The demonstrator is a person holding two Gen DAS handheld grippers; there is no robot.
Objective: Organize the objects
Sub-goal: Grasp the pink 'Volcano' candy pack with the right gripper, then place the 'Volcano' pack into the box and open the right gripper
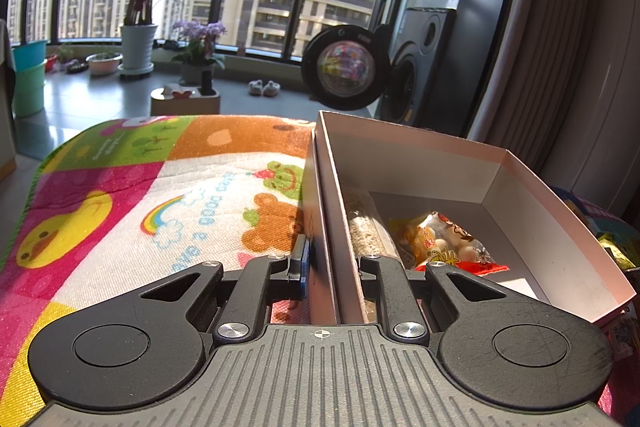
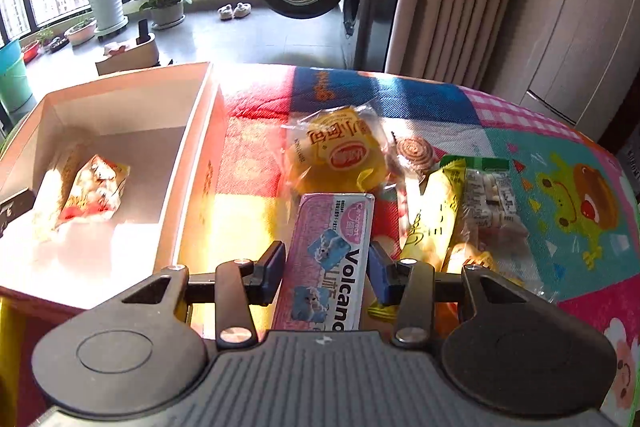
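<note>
Two wrist views differ — the left gripper (image 1: 329,269) clamps the wall of a pale cardboard box (image 1: 440,151) holding snack packets (image 1: 444,241), while only the right view shows the right gripper (image 2: 326,273) gripping a pink Volcano box (image 2: 334,259) above the colourful mat (image 2: 560,131).

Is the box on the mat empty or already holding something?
Partly filled. The box holds a red-and-yellow snack bag and a pale packet along its wall; most of its floor is bare.

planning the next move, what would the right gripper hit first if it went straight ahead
Probably the yellow-wrapped round bun packet, just beyond the pink flat Volcano box between the right gripper's fingers; depth is unclear.
</note>
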